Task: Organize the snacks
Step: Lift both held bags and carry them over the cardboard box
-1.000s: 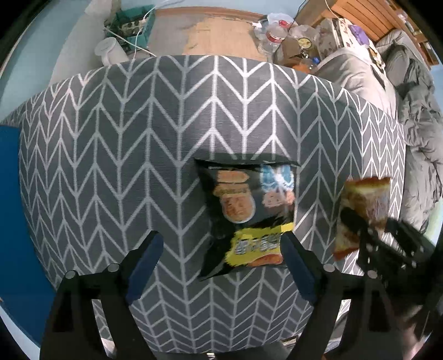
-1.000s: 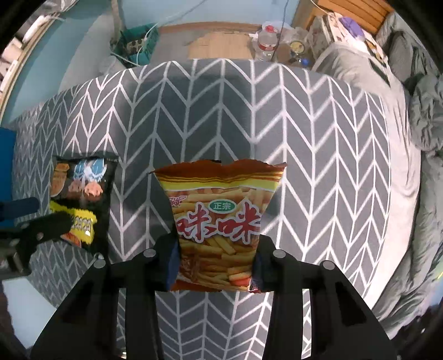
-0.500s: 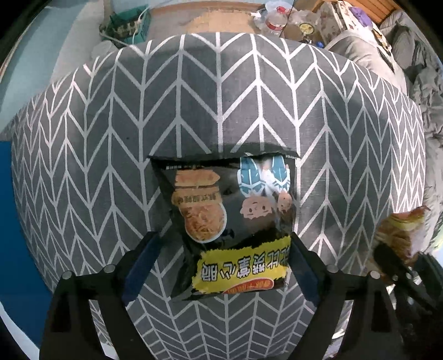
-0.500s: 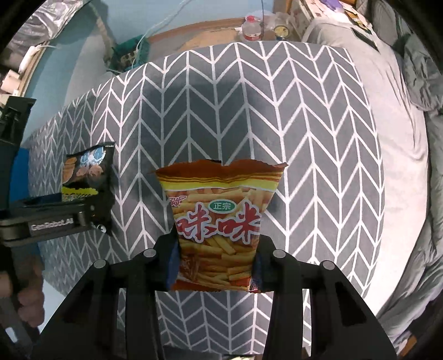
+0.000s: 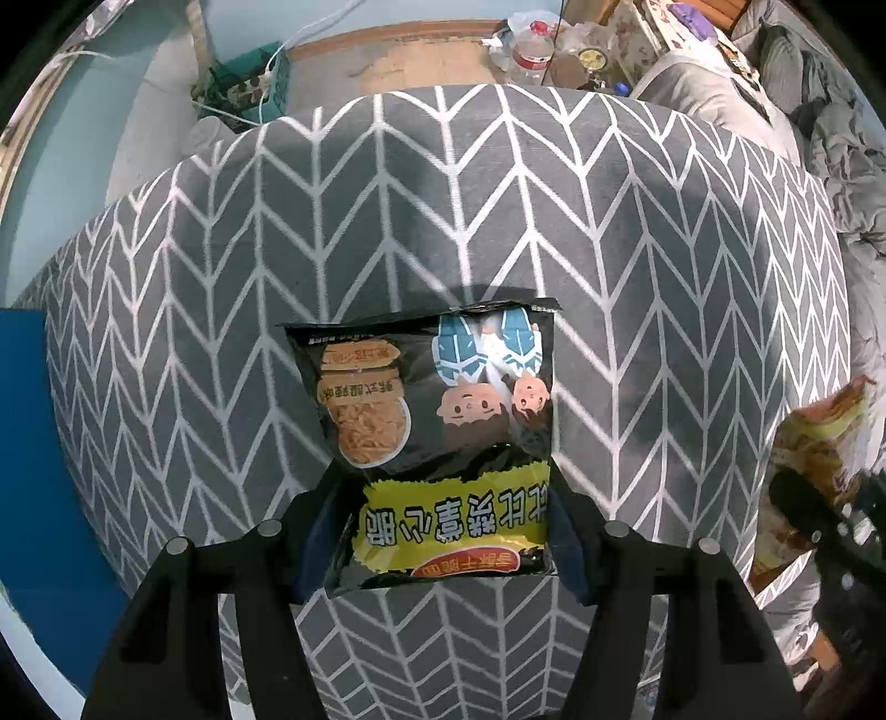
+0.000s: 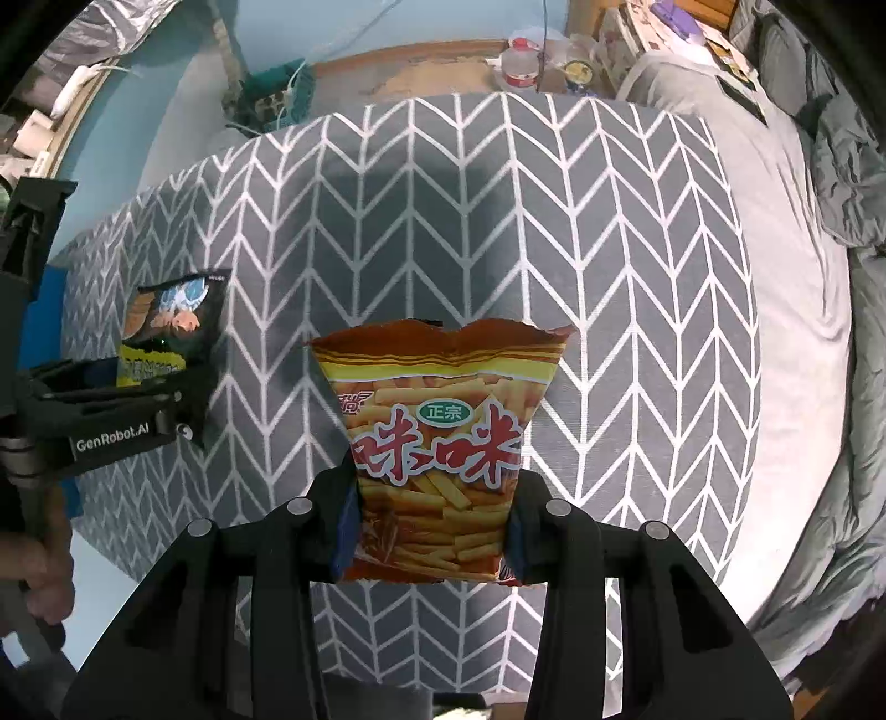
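My left gripper (image 5: 443, 537) is shut on the lower part of a black snack bag (image 5: 437, 421) with a yellow label and cartoon faces, holding it above the grey chevron cloth (image 5: 498, 221). My right gripper (image 6: 429, 531) is shut on an orange fries snack bag (image 6: 437, 432) and holds it above the same cloth (image 6: 554, 221). In the right wrist view the black bag (image 6: 166, 327) and the left gripper (image 6: 149, 382) show at the left. In the left wrist view the orange bag (image 5: 819, 437) shows at the far right.
A blue surface (image 5: 33, 471) lies left of the cloth. Grey bedding (image 6: 830, 277) runs along the right. Beyond the far edge are a plastic bottle (image 5: 531, 50), a green basket with cables (image 5: 249, 88) and wooden floor.
My left gripper moved in around the black bag, closed on it and lifted it off the cloth. My right gripper kept its hold on the orange bag and rose a little.
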{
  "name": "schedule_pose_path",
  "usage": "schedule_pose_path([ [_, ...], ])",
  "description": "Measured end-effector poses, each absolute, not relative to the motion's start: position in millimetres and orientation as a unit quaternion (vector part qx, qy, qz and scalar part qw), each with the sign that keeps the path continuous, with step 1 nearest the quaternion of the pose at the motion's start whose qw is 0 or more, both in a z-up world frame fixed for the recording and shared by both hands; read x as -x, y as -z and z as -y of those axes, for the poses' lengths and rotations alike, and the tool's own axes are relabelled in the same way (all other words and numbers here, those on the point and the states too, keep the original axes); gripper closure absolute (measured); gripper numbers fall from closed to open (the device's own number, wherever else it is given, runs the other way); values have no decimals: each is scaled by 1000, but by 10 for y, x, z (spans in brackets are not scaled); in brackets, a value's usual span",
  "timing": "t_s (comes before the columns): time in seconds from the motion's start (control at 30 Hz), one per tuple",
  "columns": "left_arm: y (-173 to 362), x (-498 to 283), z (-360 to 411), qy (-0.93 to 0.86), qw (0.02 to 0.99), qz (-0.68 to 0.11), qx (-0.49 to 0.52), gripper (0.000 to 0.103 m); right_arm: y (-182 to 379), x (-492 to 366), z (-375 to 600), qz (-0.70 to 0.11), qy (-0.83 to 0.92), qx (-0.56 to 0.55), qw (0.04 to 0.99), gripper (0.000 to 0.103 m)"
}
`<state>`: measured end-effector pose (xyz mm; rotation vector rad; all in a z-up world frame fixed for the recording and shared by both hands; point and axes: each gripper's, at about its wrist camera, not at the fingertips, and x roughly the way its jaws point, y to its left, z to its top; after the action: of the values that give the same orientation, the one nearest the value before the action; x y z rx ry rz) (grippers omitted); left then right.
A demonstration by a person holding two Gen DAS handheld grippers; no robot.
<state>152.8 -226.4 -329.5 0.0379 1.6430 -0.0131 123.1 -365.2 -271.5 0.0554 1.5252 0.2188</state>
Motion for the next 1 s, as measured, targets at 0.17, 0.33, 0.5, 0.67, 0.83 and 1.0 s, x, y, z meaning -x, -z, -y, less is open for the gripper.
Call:
schedule_pose_path([
  [0.17, 3065, -1425, 2093, 13, 691, -722, -23, 37, 2517, -1245, 3487, -680, -105, -8, 726, 63],
  [0.33, 2782, -1215, 1941, 18, 710, -704, -25, 37, 2332, -1269, 3418, -668, -114, 9, 735, 63],
  [0.5, 2445, -1055, 1765, 19, 731, -682, -22, 37, 2124, -1262, 3318, -658, -125, 29, 742, 63],
  [0.67, 2135, -891, 1477, 18, 756, -655, -15, 37, 1939, -1223, 3108, -648, -137, 46, 748, 63],
  [0.83, 1813, -806, 1180, 8, 778, -629, -5, 37, 1717, -1154, 2885, -636, -157, 61, 753, 63],
  [1.0, 1575, -648, 882, -9, 790, -613, 16, 37, 1557, -1084, 2638, -626, -180, 75, 755, 63],
])
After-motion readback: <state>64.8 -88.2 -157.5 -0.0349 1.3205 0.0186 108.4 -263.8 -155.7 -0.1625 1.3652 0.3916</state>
